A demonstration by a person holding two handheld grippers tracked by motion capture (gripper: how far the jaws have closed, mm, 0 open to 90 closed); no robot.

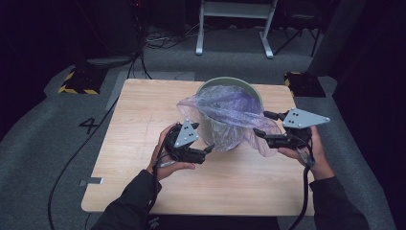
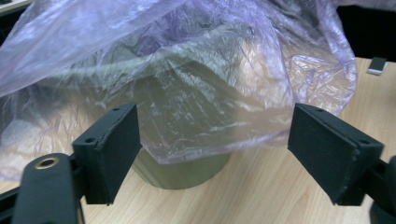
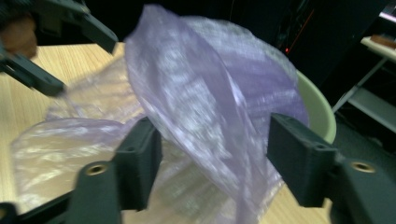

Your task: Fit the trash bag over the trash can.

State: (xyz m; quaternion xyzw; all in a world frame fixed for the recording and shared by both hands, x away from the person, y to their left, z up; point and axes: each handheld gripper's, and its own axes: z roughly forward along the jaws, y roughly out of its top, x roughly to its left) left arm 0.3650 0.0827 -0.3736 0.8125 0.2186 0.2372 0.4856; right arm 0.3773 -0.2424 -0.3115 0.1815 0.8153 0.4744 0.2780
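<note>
Lilac crinkled plastic bag (image 1: pixel 230 112) drapes my pale green round bin (image 1: pixel 229 86) at the wooden bench's (image 1: pixel 143 120) twelve o'clock; my left hand-held gripper (image 1: pixel 209 149) and right hand-held gripper (image 1: pixel 261 124) gape, gripping nothing. Floor marking "4" (image 1: pixel 89 125) appears from above.

A light wooden desk (image 1: pixel 143 120) on grey carpet carries a pale green bin (image 1: pixel 229 85), standing upright and draped in a purple plastic bag (image 1: pixel 225 108).
</note>
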